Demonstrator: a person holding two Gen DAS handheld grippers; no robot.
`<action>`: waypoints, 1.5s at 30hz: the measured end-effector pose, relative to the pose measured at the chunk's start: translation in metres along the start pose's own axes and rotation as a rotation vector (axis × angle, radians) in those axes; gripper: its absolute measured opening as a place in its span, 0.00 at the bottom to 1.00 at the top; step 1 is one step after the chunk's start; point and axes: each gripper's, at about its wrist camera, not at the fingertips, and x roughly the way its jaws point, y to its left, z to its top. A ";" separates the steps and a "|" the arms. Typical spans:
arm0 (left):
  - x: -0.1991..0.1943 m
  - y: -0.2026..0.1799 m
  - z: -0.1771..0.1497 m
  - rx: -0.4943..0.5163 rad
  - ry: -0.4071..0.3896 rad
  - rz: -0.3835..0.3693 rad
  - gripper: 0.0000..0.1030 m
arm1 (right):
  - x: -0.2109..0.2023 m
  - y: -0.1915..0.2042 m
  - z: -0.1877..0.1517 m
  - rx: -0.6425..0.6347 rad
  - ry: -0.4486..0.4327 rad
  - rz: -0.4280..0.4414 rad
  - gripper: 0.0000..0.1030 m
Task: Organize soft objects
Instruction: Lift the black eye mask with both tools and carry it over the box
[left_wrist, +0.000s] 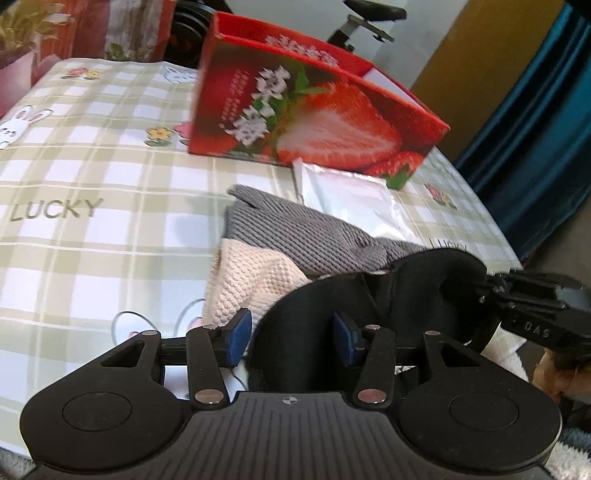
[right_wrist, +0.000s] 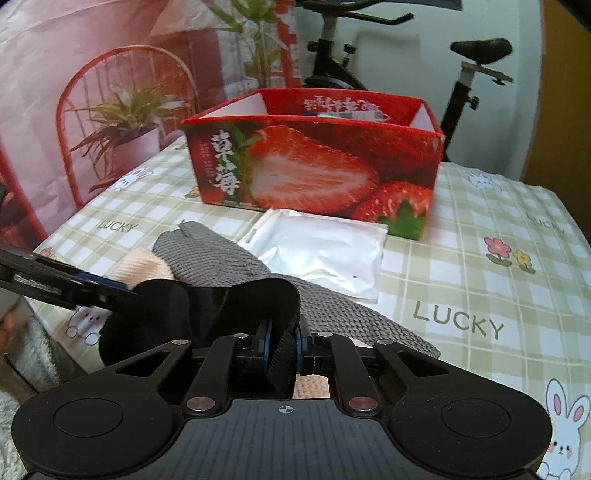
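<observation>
A black soft band hangs between my two grippers above the table's near edge. My right gripper is shut on one end of the black band. My left gripper is open, its blue pads either side of the band's other end. Under the band lie a grey knit cloth and a cream knit cloth; both also show in the right wrist view, the grey cloth and the cream cloth. A white foil pouch lies beyond them.
An open red strawberry box stands at the back of the checked tablecloth, touching the pouch. An exercise bike and a pink backdrop with a red chair stand behind the table.
</observation>
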 end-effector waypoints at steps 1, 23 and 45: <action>-0.002 0.001 0.001 -0.008 0.001 0.001 0.49 | 0.001 -0.001 -0.001 0.009 -0.001 -0.002 0.11; -0.001 0.007 -0.003 -0.046 0.053 -0.062 0.29 | 0.001 -0.005 -0.003 0.062 -0.011 0.016 0.11; -0.070 -0.033 0.096 0.119 -0.354 -0.057 0.16 | -0.038 -0.017 0.123 -0.046 -0.300 0.039 0.11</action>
